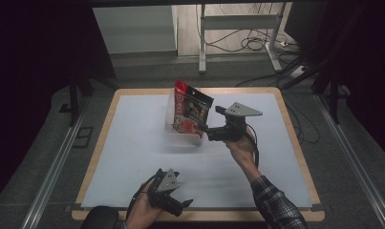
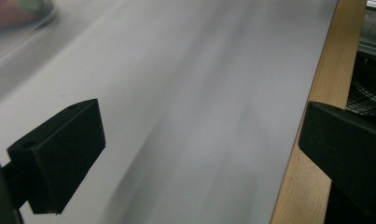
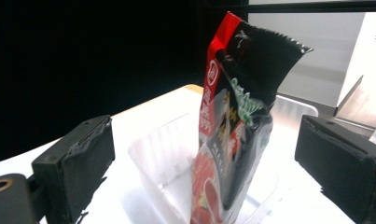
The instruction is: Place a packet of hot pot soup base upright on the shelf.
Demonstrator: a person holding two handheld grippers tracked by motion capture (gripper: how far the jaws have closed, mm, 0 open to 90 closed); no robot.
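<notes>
Clear plastic tray [image 1: 184,136] resting on the white desk surface [image 1: 133,157], nearer the far edge than the near one and about midway between the left and right edges. Standing in the tray, a snack pouch [image 1: 190,112] printed in red and black, upright with a slight lean, its crimped top edge uppermost and its base down inside the tray walls. In the right gripper view, same pouch [image 3: 232,130] rising from the transparent tray [image 3: 157,163], base hidden below the frame; pouch seen between the two black jaws but clear of both.

Right gripper [image 1: 210,130] held just beside the right-hand wall of the tray, jaws spread wide apart and grasping nothing; grey three-cornered plate [image 1: 240,109] on top.

Left gripper [image 1: 183,204] low over the near edge of the desk, well apart from the tray, jaws likewise spread and empty. In the left gripper view, jaws parted over bare white surface, with the wooden rim [image 2: 316,121] of the desk running under the right-hand jaw; surface blurred.

Checked sleeve [image 1: 276,205] on the right forearm, above the near right part of the desk.
</notes>
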